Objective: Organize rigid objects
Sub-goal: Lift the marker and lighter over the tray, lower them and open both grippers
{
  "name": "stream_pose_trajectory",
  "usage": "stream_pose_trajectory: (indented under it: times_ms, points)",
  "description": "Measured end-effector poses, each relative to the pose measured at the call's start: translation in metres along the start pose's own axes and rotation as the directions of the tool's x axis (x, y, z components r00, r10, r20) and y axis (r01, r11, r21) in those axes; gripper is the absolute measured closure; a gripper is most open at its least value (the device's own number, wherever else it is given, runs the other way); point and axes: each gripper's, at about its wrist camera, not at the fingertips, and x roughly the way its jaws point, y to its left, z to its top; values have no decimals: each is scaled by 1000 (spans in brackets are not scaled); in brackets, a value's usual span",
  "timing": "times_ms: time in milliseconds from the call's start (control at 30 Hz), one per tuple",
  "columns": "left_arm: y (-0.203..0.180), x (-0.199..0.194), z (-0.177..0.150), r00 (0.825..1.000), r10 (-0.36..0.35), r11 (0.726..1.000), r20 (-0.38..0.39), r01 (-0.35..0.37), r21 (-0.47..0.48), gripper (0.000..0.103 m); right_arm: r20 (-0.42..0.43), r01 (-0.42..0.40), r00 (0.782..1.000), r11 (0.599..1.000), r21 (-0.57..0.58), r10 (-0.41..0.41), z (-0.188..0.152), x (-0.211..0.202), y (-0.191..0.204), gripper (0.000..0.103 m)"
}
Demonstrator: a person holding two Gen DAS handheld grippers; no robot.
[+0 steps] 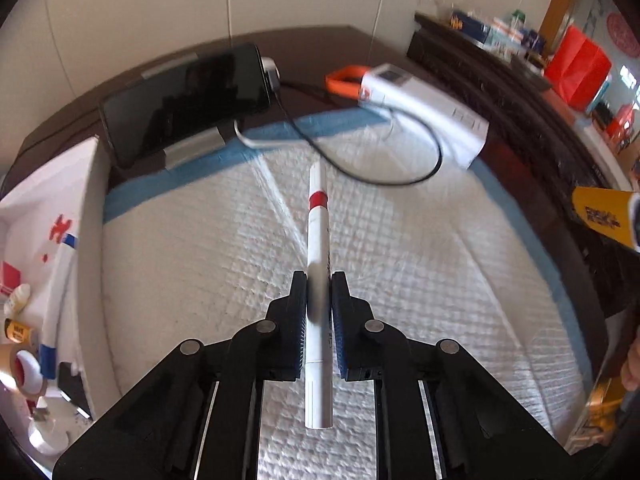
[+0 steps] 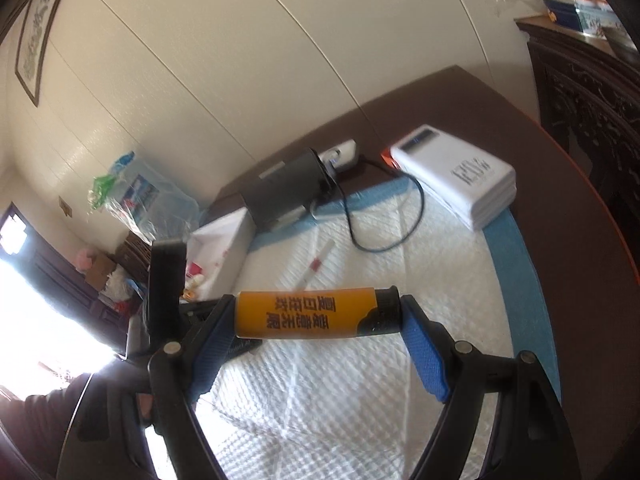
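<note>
A white marker (image 1: 318, 232) with a red band runs lengthwise between the blue pads of my left gripper (image 1: 319, 284), which is shut on its barrel; the marker hangs just over the quilted pad (image 1: 200, 260). The same marker (image 2: 319, 261) shows in the right wrist view beyond my right gripper. My right gripper (image 2: 316, 314) is shut on a yellow tube (image 2: 304, 312) with black print and a black cap, clamped end to end across the jaws and held above the pad. The yellow tube (image 1: 600, 216) also appears at the right edge of the left wrist view.
A white open box (image 1: 86, 240) with several small items stands left of the pad. At the back are a dark phone on a stand (image 1: 184, 96), a white power bank (image 1: 424, 104) and a looping black cable (image 1: 400, 178). A carved dark cabinet (image 1: 500, 64) lines the right.
</note>
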Motion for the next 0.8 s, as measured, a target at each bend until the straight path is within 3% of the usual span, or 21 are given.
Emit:
stream_pose_trajectory:
  times_ms: [100, 167, 267, 467, 567, 800]
  points:
    - [3, -44, 9, 995, 7, 1000, 102, -5, -24, 92, 47, -18, 999, 999, -39, 19, 12, -10, 22, 23]
    - [9, -81, 17, 982, 27, 999, 187, -22, -32, 92, 96, -41, 994, 996, -74, 48, 25, -21, 42, 23]
    - [20, -146, 22, 947, 67, 997, 315, -49, -67, 92, 188, -78, 977, 987, -138, 104, 46, -44, 75, 23]
    - [36, -237, 7, 867, 119, 990, 483, -68, -120, 92, 307, -147, 925, 955, -256, 225, 70, -79, 147, 23]
    - [50, -265, -7, 839, 140, 986, 525, -69, -153, 92, 307, -155, 917, 937, -313, 254, 68, -76, 182, 23]
    - [95, -304, -40, 812, 195, 970, 550, -79, -228, 92, 252, -194, 923, 916, -350, 292, 52, -50, 229, 23]
